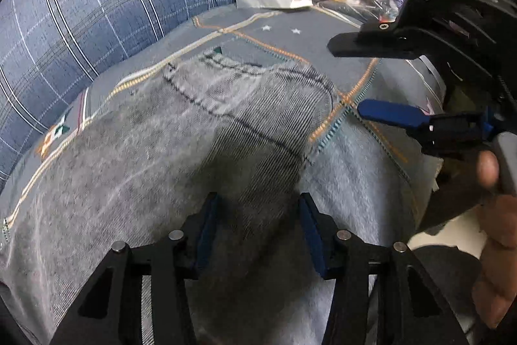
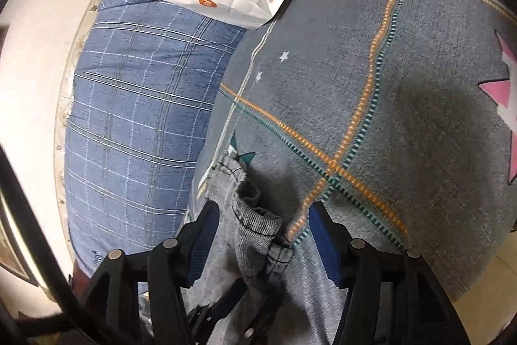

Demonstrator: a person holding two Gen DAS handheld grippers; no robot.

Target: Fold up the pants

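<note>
While the grey jeans lie spread on the grey blanket beside a blue plaid pillow, the left tool hovers half-open over the denim, empty; the right tool stands half-open astride a bunched hem, not pinching.

Left gripper points steeply down, its blue pads apart with nothing pinched between them. Right gripper reaches in from the right, jaws spread, a hand wrapped round its handle
</note>
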